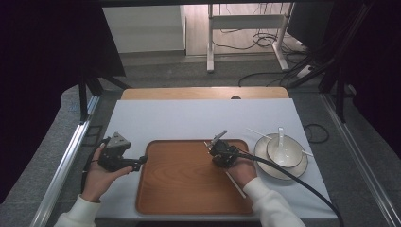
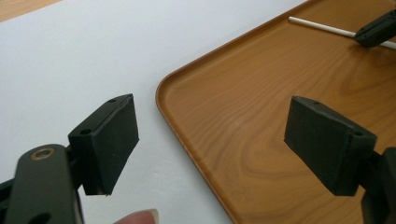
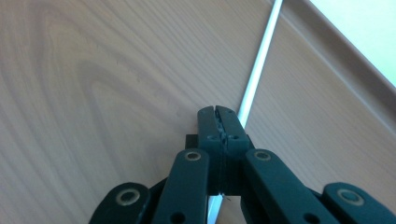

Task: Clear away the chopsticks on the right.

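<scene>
My right gripper (image 3: 218, 122) sits low over the one wooden tray (image 1: 189, 189), jaws pressed together beside a white chopstick (image 3: 259, 65) lying on it. A second chopstick (image 1: 259, 133) rests on the single bowl (image 1: 283, 151). My left gripper (image 2: 210, 140), jaws apart, hovers level at the tray's left edge.

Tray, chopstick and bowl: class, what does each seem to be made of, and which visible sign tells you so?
Tray: looks like wood or a wood-grain laminate, with swirling brown grain and a smooth satin sheen.
Chopstick: plain white and smooth, perhaps plastic; it's hard to say.
Bowl: glossy white, probably glazed ceramic or melamine.
</scene>
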